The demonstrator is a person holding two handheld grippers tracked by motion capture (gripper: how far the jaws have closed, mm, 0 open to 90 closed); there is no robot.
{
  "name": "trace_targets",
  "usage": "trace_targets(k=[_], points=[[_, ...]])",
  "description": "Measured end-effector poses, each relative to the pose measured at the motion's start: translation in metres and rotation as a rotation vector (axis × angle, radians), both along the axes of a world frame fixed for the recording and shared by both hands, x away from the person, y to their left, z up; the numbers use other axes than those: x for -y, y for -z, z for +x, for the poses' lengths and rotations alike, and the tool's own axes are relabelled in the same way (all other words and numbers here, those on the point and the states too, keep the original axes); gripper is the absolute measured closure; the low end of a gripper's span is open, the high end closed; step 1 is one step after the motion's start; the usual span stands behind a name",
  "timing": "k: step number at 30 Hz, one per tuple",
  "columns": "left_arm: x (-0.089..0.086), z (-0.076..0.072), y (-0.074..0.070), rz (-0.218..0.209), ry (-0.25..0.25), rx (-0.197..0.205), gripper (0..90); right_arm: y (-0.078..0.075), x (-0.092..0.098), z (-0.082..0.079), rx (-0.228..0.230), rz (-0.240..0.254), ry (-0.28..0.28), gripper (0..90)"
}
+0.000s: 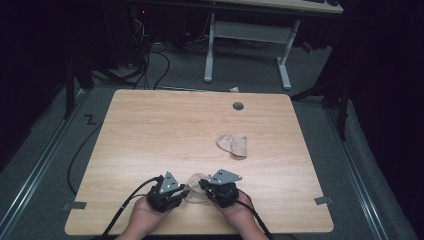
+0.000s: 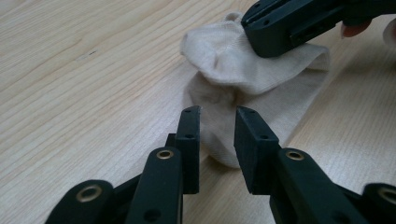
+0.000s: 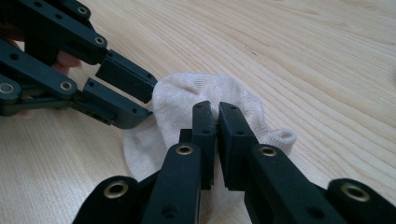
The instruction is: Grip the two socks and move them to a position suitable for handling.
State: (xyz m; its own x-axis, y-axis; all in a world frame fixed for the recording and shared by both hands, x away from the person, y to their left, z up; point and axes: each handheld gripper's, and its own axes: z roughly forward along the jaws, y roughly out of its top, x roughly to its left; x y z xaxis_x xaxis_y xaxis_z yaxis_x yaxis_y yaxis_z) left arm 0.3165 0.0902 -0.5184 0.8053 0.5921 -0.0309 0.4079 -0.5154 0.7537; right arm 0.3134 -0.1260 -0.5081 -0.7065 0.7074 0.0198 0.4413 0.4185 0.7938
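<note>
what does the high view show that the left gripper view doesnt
High view alone: a second crumpled beige sock lying farther out on the light wooden table, the round grey hole near the table's far edge, both of the person's hands, and the white-legged desk on the floor beyond. Left gripper view alone: the narrow open gap of the left gripper, its jaws short of the cloth, and the knit weave of the near beige sock. Both: that near sock, the right gripper on it, and the wood grain.
</note>
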Motion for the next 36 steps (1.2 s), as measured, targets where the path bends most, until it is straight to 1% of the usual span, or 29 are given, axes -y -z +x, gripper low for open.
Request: trace_targets(k=[3, 5, 7, 11, 12, 13, 14, 15, 16, 17, 20, 22, 23, 25, 26, 27, 28, 29, 30, 32, 33, 35, 36], points=[[0.002, 0.001, 0.003, 0.005, 0.006, -0.006, 71.5, 0.001, 0.000, 0.001, -0.004, 0.002, -0.001, 85.5], [0.005, 0.001, 0.004, 0.017, 0.012, -0.002, 71.6, 0.001, 0.000, 0.001, -0.003, 0.001, -0.001, 85.5], [0.007, 0.001, 0.007, 0.035, 0.021, -0.006, 73.1, 0.000, 0.001, 0.001, -0.002, -0.003, 0.002, 85.6], [0.008, 0.001, 0.008, 0.038, 0.026, -0.005, 78.0, 0.002, 0.002, 0.001, -0.009, -0.001, 0.004, 85.6], [0.009, 0.001, 0.007, 0.037, 0.021, 0.003, 80.5, 0.003, 0.002, 0.001, -0.009, -0.002, 0.002, 85.6], [0.009, 0.001, 0.007, 0.037, 0.021, 0.003, 84.2, 0.003, 0.002, 0.001, -0.009, -0.002, 0.002, 85.6], [0.008, 0.001, 0.006, 0.026, 0.020, 0.009, 86.7, 0.002, 0.002, 0.001, -0.002, -0.008, 0.003, 85.6], [0.007, 0.001, 0.003, -0.006, 0.027, 0.006, 87.4, 0.001, 0.002, 0.001, 0.000, -0.004, 0.008, 85.6], [0.007, 0.001, 0.003, -0.006, 0.027, 0.006, 87.7, 0.001, 0.002, 0.001, 0.000, -0.004, 0.008, 85.6], [0.008, -0.001, 0.001, -0.012, 0.038, 0.019, 87.9, 0.000, 0.005, 0.002, 0.002, 0.010, 0.014, 85.6], [0.010, -0.004, -0.001, -0.008, 0.053, 0.028, 87.9, -0.001, 0.007, 0.002, 0.003, 0.018, 0.022, 85.6], [0.012, -0.007, -0.004, 0.000, 0.064, 0.050, 88.2, -0.001, 0.007, 0.002, 0.006, 0.017, 0.024, 85.6], [0.012, -0.008, -0.005, 0.008, 0.059, 0.058, 88.4, -0.001, 0.008, 0.002, 0.006, 0.016, 0.024, 85.6], [0.010, -0.008, -0.004, 0.021, 0.043, 0.057, 88.5, -0.001, 0.008, 0.002, 0.005, 0.014, 0.031, 85.5], [0.010, -0.008, -0.004, 0.021, 0.043, 0.057, 88.5, -0.001, 0.008, 0.002, 0.005, 0.014, 0.031, 85.5], [0.008, -0.006, -0.003, 0.027, 0.032, 0.051, 88.5, -0.001, 0.010, 0.002, 0.004, 0.012, 0.036, 85.4], [0.003, -0.003, -0.001, 0.037, 0.010, 0.043, 88.6, -0.001, 0.012, 0.002, 0.003, 0.013, 0.040, 85.4], [0.003, -0.003, -0.001, 0.037, 0.010, 0.043, 88.6, -0.001, 0.012, 0.002, 0.003, 0.013, 0.040, 85.4], [0.000, -0.002, 0.000, 0.038, -0.003, 0.039, 88.6, 0.000, 0.013, 0.002, 0.004, 0.011, 0.043, 85.4], [-0.004, 0.000, 0.000, 0.039, -0.021, 0.030, 88.6, 0.000, 0.022, 0.001, 0.007, 0.009, 0.062, 85.4], [-0.007, 0.001, -0.001, 0.036, -0.031, 0.035, 88.7, 0.000, 0.026, 0.000, 0.006, 0.008, 0.067, 85.4], [-0.007, 0.000, -0.001, 0.032, -0.032, 0.036, 88.7, 0.001, 0.029, 0.000, 0.002, 0.007, 0.075, 85.3], [-0.008, 0.000, -0.001, 0.029, -0.032, 0.039, 88.7, 0.002, 0.037, 0.001, -0.009, 0.003, 0.096, 85.0]])
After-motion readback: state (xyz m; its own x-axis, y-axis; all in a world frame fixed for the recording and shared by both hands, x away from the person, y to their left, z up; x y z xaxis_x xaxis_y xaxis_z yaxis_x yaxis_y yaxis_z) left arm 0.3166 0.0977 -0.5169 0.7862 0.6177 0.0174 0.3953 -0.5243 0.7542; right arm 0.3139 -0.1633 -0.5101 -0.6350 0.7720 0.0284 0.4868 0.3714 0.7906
